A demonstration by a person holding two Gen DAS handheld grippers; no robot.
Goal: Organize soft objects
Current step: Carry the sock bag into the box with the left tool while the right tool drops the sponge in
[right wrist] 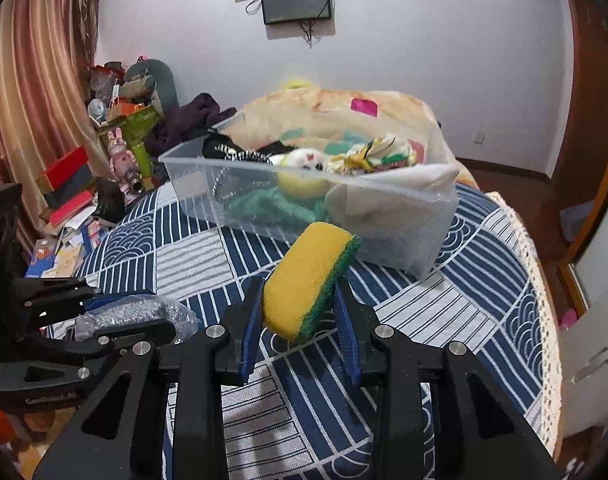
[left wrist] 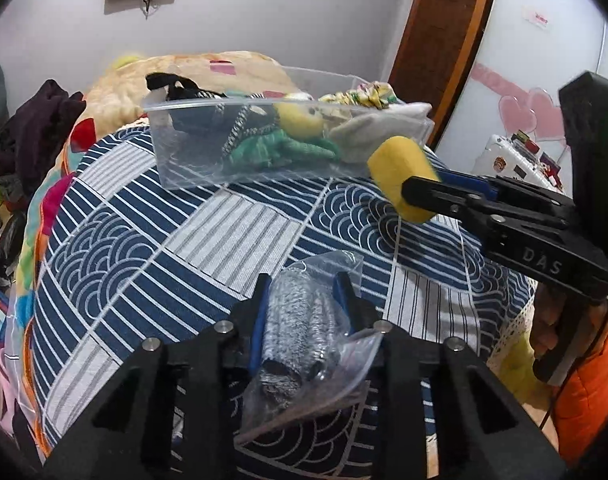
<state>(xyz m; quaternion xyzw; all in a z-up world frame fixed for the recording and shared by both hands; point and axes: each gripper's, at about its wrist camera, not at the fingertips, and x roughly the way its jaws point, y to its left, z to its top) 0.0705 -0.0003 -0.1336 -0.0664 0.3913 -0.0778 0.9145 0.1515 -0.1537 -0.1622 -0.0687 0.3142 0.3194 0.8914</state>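
Blue-patterned table [right wrist: 483, 248] carries clear bin [right wrist: 192, 172] of soft items at 12 o'clock. Right claw [right wrist: 300, 312] grips yellow-green sponge [right wrist: 307, 276]; left claw [left wrist: 304, 300] clamps bagged steel scourer [left wrist: 300, 320], both above cloth.

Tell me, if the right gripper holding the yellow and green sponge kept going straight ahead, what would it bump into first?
Probably the clear plastic bin full of soft things. The right gripper points at its near wall, with only patterned blue tablecloth between, though depth is unclear.
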